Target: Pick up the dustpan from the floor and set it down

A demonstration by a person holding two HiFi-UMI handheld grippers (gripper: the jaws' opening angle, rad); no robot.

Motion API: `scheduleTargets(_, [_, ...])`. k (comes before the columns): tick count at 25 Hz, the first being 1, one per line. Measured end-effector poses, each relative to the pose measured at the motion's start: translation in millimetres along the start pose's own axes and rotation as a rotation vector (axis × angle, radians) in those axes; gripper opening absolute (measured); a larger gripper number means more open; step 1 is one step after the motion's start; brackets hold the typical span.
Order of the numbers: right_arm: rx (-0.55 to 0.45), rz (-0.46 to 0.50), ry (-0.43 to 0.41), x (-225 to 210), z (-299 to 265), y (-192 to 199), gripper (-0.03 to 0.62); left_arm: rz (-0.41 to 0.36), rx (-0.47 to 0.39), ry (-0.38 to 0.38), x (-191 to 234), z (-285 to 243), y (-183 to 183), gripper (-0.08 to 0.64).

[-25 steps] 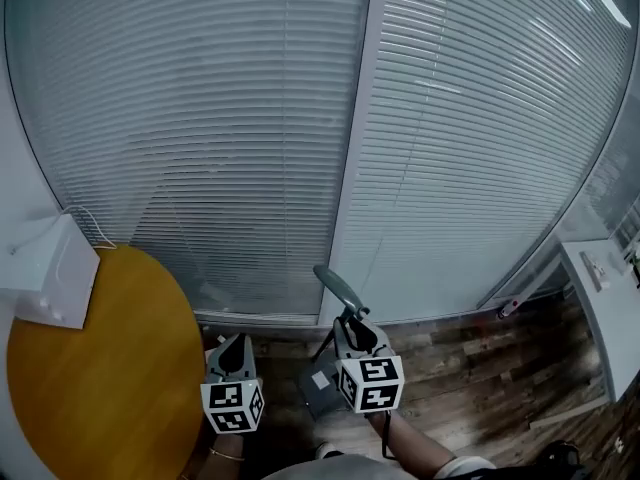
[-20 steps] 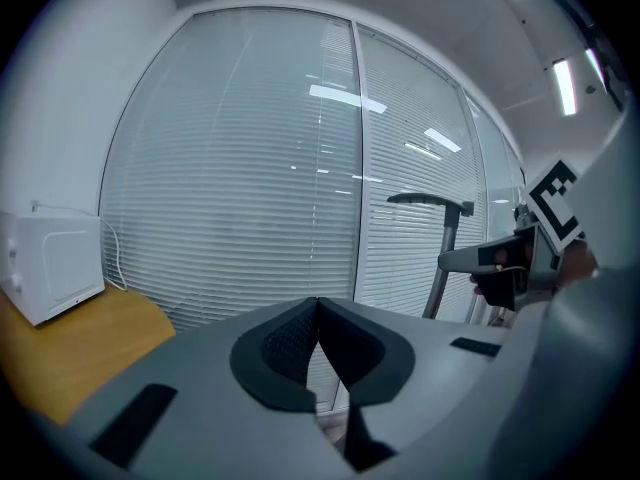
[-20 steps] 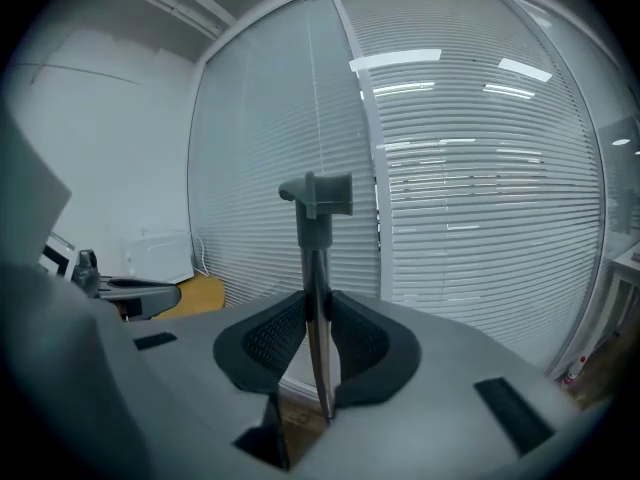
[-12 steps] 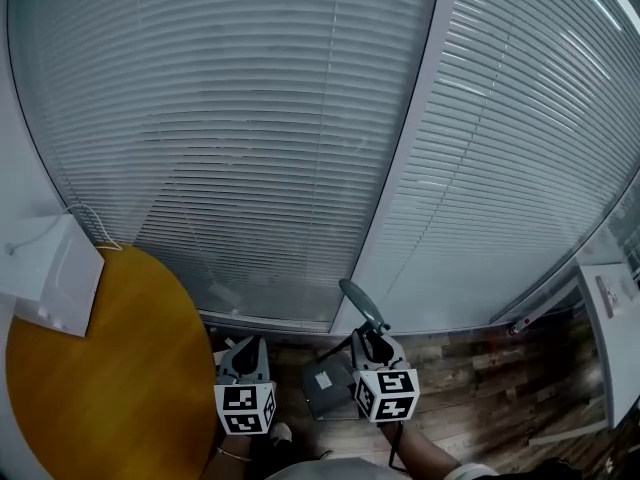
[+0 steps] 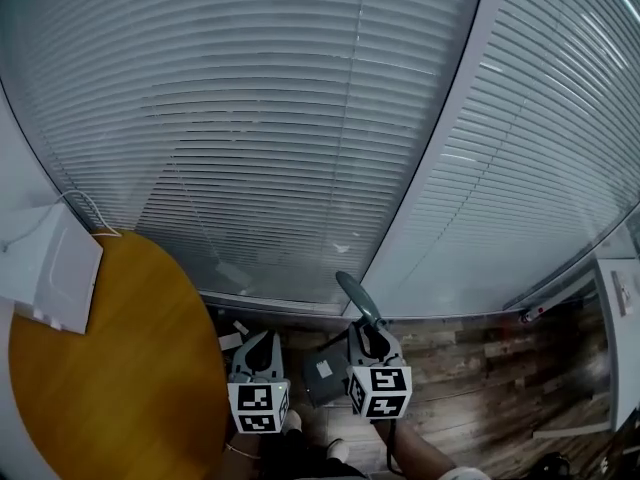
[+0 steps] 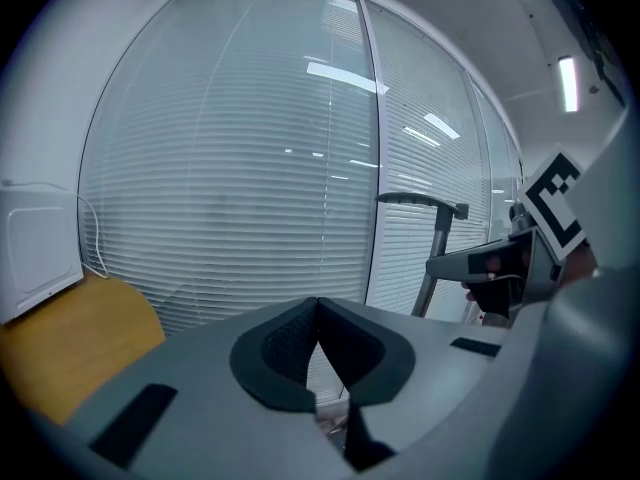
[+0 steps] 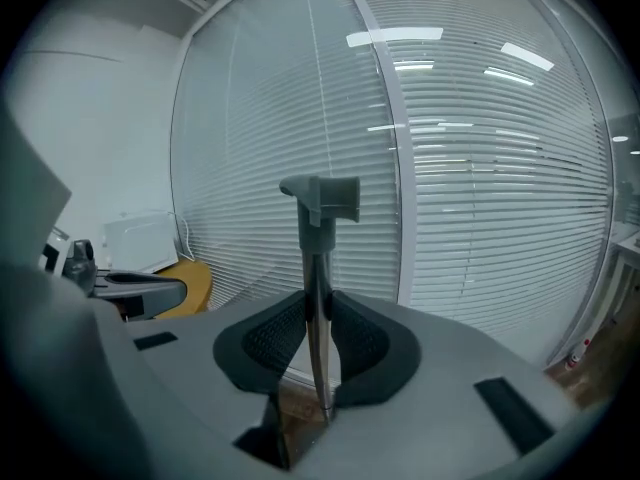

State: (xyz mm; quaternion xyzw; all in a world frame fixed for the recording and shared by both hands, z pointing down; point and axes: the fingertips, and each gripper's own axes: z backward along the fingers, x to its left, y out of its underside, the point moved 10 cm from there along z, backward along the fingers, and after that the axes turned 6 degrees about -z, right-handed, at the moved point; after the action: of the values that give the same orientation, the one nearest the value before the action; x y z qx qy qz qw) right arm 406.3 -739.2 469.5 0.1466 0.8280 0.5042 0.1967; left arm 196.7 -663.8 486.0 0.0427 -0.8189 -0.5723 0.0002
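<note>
While the right gripper [image 7: 318, 310] has its jaws pinched on the thin shaft of the dustpan [image 5: 326, 384], the left gripper [image 6: 318, 306] has its jaws pressed together with nothing between them. In the right gripper view the shaft stands almost upright between the two dark pads, and its T-shaped grip [image 7: 321, 197] rises well above them against the blinds.

From the head view, the right gripper [image 5: 369, 332] sits near the middle of the scene, with the grip slanting up and to the left beyond it. The dark grey pan, with a small pale label on it, lies below and just to the left of that gripper, over the wooden floor [image 5: 480, 368]. Whether the pan touches the floor or hangs just clear of it cannot be told. The left gripper [image 5: 258, 342] is just beside it on the left, apart from the dustpan, and both grippers point towards the far wall of white slatted blinds [image 5: 300, 138].

At the left stands a round yellow worktop [image 5: 120, 378], and a white box [image 5: 45, 273] with a thin cable rests on its far left edge. At the far right a pale cabinet [image 5: 622, 318] stands on the floor.
</note>
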Motion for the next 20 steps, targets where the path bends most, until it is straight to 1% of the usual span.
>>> scheduleTargets(9, [0.066, -0.038, 0.014, 4.3, -46.0, 38.3, 0.098, 0.026, 0.017, -0.024, 9.9, -29.8, 41.9, 0.017])
scheduleTargets(14, [0.089, -0.074, 0.032, 3.4, -74.0, 59.0, 0.098, 0.048, -0.01, -0.047, 17.2, -42.3, 62.0, 0.017])
scheduleTargets(20, [0.122, -0.114, 0.077, -4.7, -105.5, 89.5, 0.098, 0.074, 0.023, -0.084, 26.4, -63.4, 89.5, 0.017])
